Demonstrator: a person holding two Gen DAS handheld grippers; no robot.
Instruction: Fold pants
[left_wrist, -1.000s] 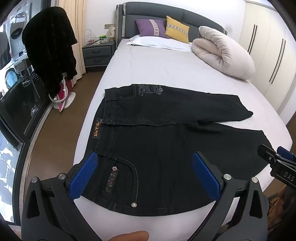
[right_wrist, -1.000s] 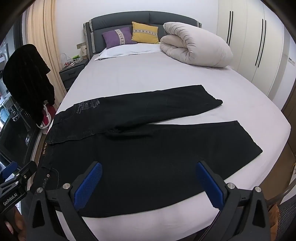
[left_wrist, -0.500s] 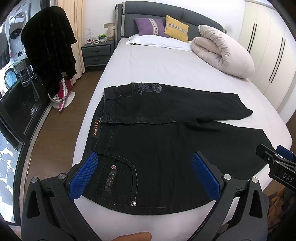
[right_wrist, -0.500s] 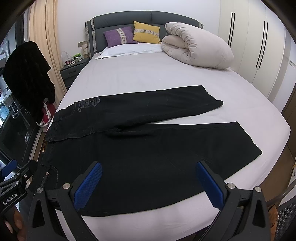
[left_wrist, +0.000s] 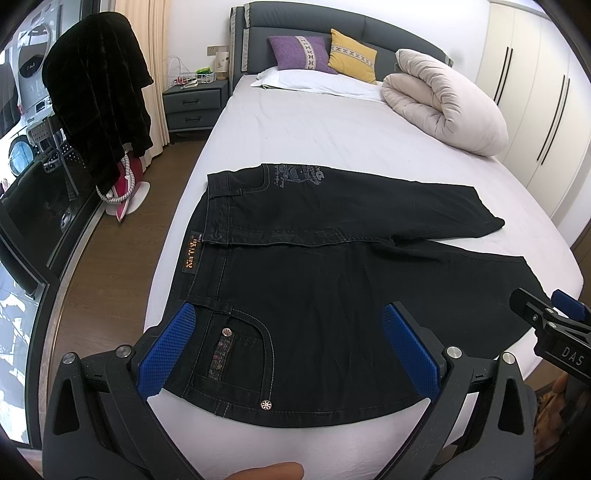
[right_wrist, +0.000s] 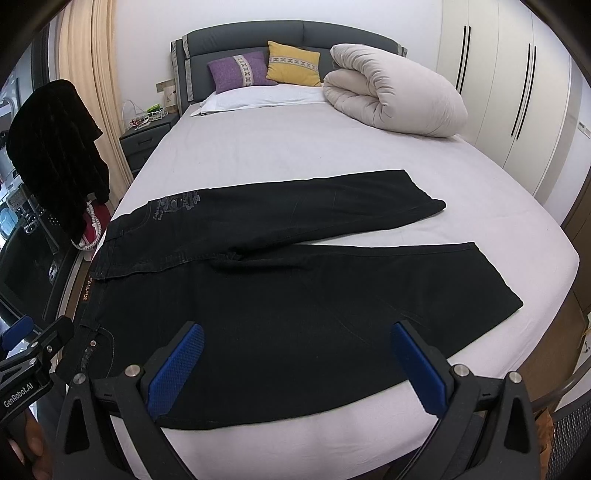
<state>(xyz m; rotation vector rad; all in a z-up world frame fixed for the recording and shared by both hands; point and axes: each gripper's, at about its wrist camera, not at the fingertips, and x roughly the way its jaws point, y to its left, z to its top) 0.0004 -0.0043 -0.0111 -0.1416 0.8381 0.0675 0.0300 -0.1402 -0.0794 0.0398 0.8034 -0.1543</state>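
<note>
Black jeans (left_wrist: 325, 280) (right_wrist: 295, 288) lie spread flat across the foot of the bed, waistband to the left, both legs running right and splayed apart. An orange waist label (left_wrist: 190, 257) and a studded back pocket (left_wrist: 240, 354) show near the left end. My left gripper (left_wrist: 291, 350) hovers open above the pocket and seat area, holding nothing. My right gripper (right_wrist: 293, 365) hovers open over the near leg, also with nothing in it. Each gripper shows at the edge of the other's view.
The bed (right_wrist: 295, 147) has a grey sheet, a rolled beige duvet (right_wrist: 395, 99) at the far right, and purple and yellow cushions (right_wrist: 240, 70) by the headboard. A nightstand (left_wrist: 194, 103), a dark garment on a rack (left_wrist: 96, 103) and wooden floor lie left. Wardrobes (right_wrist: 517, 92) stand right.
Both grippers have lifted and drawn back slightly, so the jeans sit a little lower in view. The jeans have not moved and both grippers stay open.
</note>
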